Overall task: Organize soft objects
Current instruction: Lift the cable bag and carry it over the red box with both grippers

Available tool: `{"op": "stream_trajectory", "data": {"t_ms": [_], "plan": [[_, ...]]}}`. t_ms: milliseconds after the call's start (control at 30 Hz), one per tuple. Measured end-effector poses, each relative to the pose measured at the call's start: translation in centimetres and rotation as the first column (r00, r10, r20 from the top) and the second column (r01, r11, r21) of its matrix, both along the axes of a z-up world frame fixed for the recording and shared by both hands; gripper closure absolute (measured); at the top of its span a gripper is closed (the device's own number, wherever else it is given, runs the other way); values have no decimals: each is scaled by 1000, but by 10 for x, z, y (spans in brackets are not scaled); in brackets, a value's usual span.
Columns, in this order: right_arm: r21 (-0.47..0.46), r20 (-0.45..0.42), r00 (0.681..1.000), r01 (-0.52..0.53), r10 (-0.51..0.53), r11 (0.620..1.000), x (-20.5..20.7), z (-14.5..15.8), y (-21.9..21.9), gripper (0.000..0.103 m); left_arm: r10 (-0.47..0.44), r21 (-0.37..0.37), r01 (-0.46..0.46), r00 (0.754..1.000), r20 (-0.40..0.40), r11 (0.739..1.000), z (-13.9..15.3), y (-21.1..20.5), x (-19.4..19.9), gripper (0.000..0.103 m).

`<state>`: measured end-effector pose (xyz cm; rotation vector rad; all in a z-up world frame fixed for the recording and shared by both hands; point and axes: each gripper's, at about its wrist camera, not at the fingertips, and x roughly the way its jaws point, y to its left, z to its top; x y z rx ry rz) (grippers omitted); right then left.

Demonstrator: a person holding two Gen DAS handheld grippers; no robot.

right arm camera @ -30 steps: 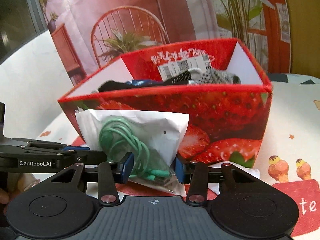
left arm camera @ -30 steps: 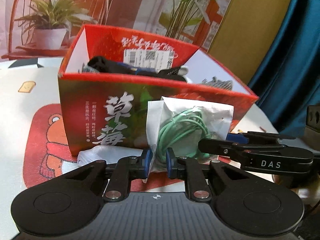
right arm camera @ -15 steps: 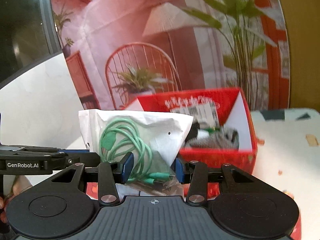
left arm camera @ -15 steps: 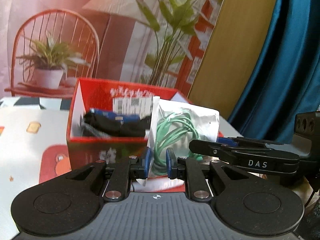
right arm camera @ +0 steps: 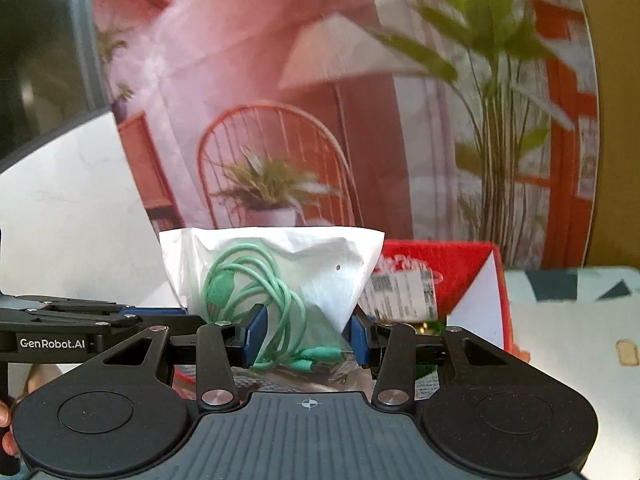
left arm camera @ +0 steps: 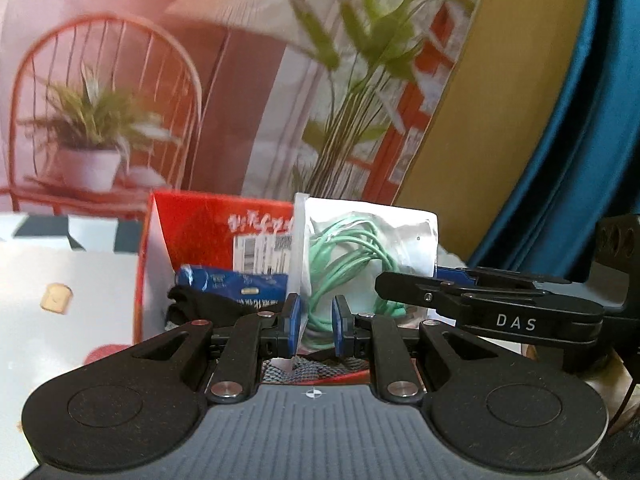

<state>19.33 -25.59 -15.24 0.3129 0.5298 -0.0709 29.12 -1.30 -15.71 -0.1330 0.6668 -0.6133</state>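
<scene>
A white plastic bag with a coiled green cable [left arm camera: 352,256] [right arm camera: 256,280] hangs in the air between both grippers. My left gripper [left arm camera: 314,330] is shut on the bag's left edge. My right gripper [right arm camera: 306,338] is shut on its lower right part, and its black arm [left arm camera: 492,312] reaches in from the right in the left wrist view. Behind and below the bag stands the open red strawberry box [left arm camera: 208,220] [right arm camera: 468,268], holding dark cloth [left arm camera: 200,304] and a blue packet [left arm camera: 236,284].
The box sits on a white tablecloth with cartoon prints [left arm camera: 56,280] [right arm camera: 572,328]. A backdrop picture of a chair, a lamp and plants [left arm camera: 160,100] stands behind. A blue curtain [left arm camera: 580,152] hangs at the right. A person's hand [right arm camera: 8,420] holds the left gripper's handle.
Both grippers have risen together with the bag, from in front of the box's front wall to above its rim. The box now sits lower and looks smaller in both views.
</scene>
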Motion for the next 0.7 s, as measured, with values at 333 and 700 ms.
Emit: {"op": "stream_trajectory", "data": {"t_ms": [333,700], "plan": [[88,-232,973,20,1,996,52,-58,-20,79,-77,57,87,985,-152,995,-42,-35,46,85],[56,-317,947,60,-39,997,60,-82,-26,78,-18,102,28,995,-101,994,-38,-27,46,85]]}}
